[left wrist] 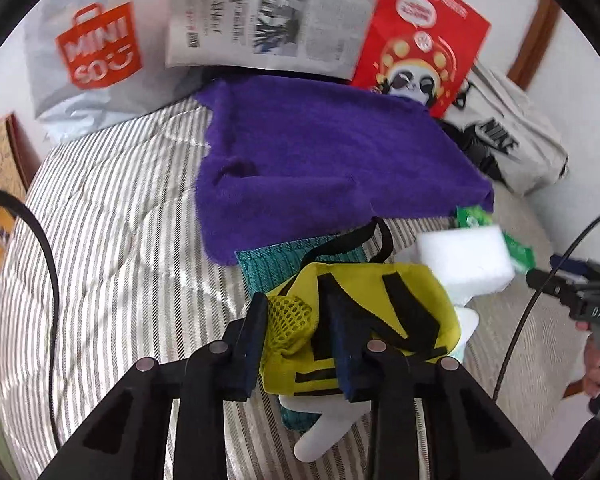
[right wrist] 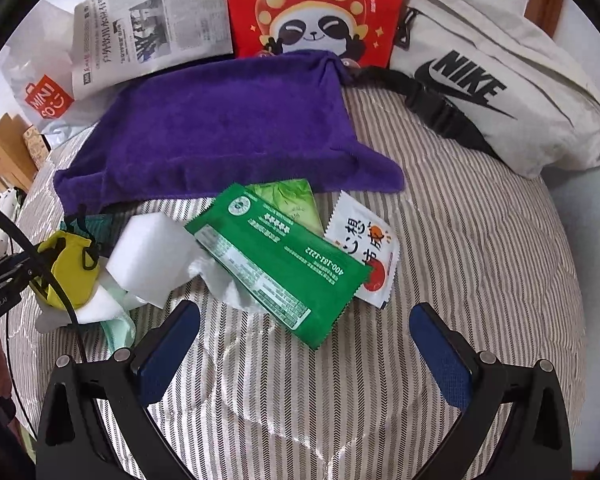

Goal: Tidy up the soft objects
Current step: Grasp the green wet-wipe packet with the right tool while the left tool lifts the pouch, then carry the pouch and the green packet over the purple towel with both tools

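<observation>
My left gripper (left wrist: 300, 340) is shut on a yellow pouch (left wrist: 380, 320) with black straps, pinching its mesh edge; the pouch also shows in the right wrist view (right wrist: 70, 270). A white sponge block (left wrist: 466, 260) lies just right of it, also seen in the right wrist view (right wrist: 150, 256). A purple towel (left wrist: 324, 168) lies spread behind, also in the right wrist view (right wrist: 224, 128). My right gripper (right wrist: 304, 344) is open and empty above the striped bedding, just short of a green packet (right wrist: 276, 268) and a white sachet (right wrist: 364, 252).
A Miniso bag (left wrist: 88, 56), a newspaper (left wrist: 268, 16), a red panda bag (right wrist: 312, 8) and a white Nike waist bag (right wrist: 496, 92) stand along the back. A teal cloth (left wrist: 268, 266) and white cloth (left wrist: 328, 428) lie under the pouch. The striped bedding (right wrist: 480, 260) stretches right.
</observation>
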Demonstrator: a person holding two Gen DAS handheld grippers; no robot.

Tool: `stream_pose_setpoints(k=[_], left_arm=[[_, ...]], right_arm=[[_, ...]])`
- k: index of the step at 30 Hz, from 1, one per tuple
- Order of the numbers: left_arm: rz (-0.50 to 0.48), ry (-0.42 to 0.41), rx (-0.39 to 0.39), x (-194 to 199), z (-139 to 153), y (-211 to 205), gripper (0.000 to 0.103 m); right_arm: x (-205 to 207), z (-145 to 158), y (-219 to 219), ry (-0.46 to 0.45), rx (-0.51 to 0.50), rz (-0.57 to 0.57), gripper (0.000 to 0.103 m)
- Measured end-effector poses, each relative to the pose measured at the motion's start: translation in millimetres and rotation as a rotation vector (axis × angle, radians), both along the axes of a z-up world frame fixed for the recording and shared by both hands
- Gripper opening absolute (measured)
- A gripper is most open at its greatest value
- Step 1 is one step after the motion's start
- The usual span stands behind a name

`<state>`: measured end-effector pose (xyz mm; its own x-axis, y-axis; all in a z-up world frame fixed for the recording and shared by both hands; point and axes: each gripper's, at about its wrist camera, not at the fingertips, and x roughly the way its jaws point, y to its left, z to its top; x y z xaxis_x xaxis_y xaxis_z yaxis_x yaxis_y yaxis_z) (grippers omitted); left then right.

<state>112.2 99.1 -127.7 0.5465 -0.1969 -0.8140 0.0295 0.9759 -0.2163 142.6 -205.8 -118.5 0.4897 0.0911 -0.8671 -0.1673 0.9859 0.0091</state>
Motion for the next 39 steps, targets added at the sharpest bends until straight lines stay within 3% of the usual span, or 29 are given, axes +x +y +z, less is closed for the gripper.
stream_pose_setpoints(k=[1, 5, 15, 21, 27, 29, 31, 36, 39], left_arm=[[0.009, -0.010, -0.015, -2.1, 3.0, 3.9, 0.021], [0.038, -0.026, -0.055, -5.7, 8.1, 16.7, 0.021], [0.043, -0.029, -0.068, -7.1, 7.6, 19.1, 0.021], [0.030, -0.018, -0.077, -2.8, 1.4, 14.1, 0.021], [0.025, -0.012, -0.080, -0.8, -0.9, 13.7, 0.022], [0.025, -0.009, -0.079, -0.1, -1.6, 13.8, 0.021], [0.024, -0.006, -0.077, 0.3, -2.6, 13.8, 0.022], [0.020, -0.003, -0.077, 0.9, -3.6, 13.7, 0.022], [0.013, -0.001, -0.070, 0.9, -4.1, 12.8, 0.022]], right_arm=[[-0.8, 2.5, -0.3, -0.008, 0.001, 0.003, 0.103], [-1.6, 9.3, -4.6, -0.023, -0.002, -0.004, 0.103], [-1.8, 16.4, -10.0, -0.055, -0.007, 0.007, 0.103], [14.7, -2.2, -9.6, -0.052, -0.052, 0.038, 0.103], [31.1, -20.5, 11.0, -0.054, -0.112, 0.153, 0.103], [35.7, -25.3, 18.8, -0.065, -0.128, 0.182, 0.097], [39.7, -29.9, 23.6, -0.058, -0.138, 0.197, 0.070], [31.2, -29.5, 22.6, -0.079, -0.119, 0.251, 0.051], [18.4, -22.1, 16.0, -0.082, -0.094, 0.262, 0.050]])
